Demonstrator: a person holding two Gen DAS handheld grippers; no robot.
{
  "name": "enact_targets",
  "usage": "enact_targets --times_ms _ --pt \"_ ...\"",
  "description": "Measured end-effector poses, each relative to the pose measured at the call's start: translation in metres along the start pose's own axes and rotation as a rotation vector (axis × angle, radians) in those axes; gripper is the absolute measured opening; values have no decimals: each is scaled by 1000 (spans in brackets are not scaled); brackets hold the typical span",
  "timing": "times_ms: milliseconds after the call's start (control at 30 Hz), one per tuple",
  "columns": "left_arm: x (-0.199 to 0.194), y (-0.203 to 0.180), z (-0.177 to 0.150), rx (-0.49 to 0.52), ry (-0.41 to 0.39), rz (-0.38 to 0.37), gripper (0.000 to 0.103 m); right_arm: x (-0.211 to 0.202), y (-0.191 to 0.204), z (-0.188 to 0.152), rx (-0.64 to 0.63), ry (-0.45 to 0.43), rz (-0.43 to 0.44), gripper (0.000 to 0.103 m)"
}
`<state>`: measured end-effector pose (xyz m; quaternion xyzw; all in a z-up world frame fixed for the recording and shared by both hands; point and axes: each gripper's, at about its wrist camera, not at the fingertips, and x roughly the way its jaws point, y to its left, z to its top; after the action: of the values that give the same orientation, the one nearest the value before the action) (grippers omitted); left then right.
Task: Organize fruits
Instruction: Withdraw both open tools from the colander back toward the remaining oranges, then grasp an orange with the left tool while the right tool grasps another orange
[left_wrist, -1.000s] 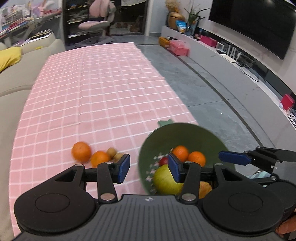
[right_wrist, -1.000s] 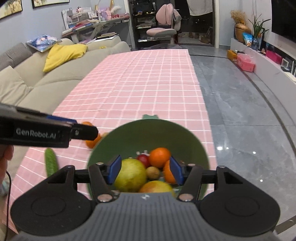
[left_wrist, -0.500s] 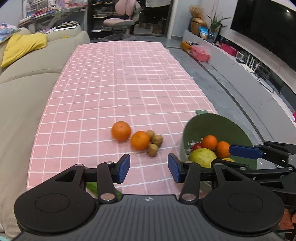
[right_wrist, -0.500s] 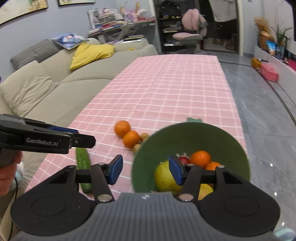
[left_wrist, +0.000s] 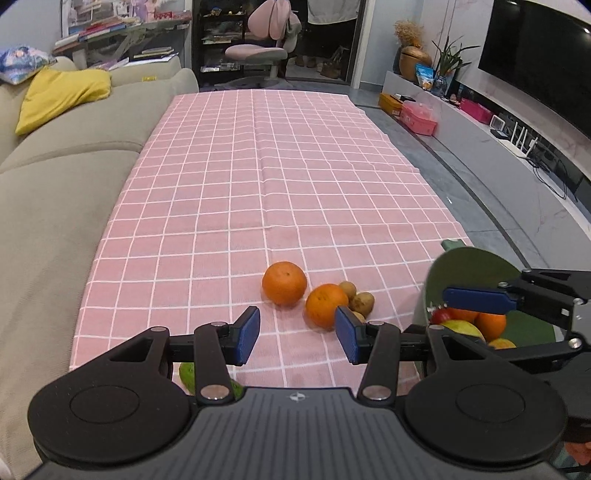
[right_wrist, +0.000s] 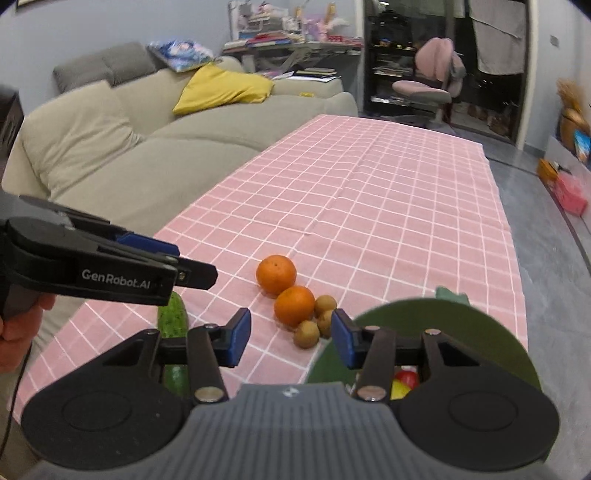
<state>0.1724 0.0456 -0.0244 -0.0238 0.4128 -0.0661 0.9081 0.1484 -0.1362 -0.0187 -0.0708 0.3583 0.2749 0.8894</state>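
Note:
Two oranges (left_wrist: 284, 283) (left_wrist: 325, 305) and three small brown fruits (left_wrist: 361, 301) lie together on the pink checked tablecloth (left_wrist: 277, 177). They also show in the right wrist view (right_wrist: 276, 275) (right_wrist: 294, 305) (right_wrist: 306, 333). A green bowl (left_wrist: 476, 266) at the table's right edge holds oranges, a red fruit and a yellow-green fruit. A cucumber (right_wrist: 173, 320) lies near the front left. My left gripper (left_wrist: 295, 334) is open and empty just in front of the oranges. My right gripper (right_wrist: 286, 341) is open and empty, near the bowl's left rim (right_wrist: 424, 314).
A beige sofa (left_wrist: 55, 166) with a yellow cushion runs along the table's left side. Grey floor and a TV bench (left_wrist: 480, 122) lie to the right. A pink chair (left_wrist: 258, 51) stands beyond the table's far end.
Both grippers have swung left, away from the bowl and toward the loose oranges and brown fruits. Both stay open and empty.

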Motion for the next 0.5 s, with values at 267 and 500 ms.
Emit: enact_targets --times_ms 267,500 --pt "30 14 3 -8 39 -29 55 52 6 18 -136 77 26 45" --pt "55 28 5 -40 60 -38 55 95 10 25 -285 159 34 45"
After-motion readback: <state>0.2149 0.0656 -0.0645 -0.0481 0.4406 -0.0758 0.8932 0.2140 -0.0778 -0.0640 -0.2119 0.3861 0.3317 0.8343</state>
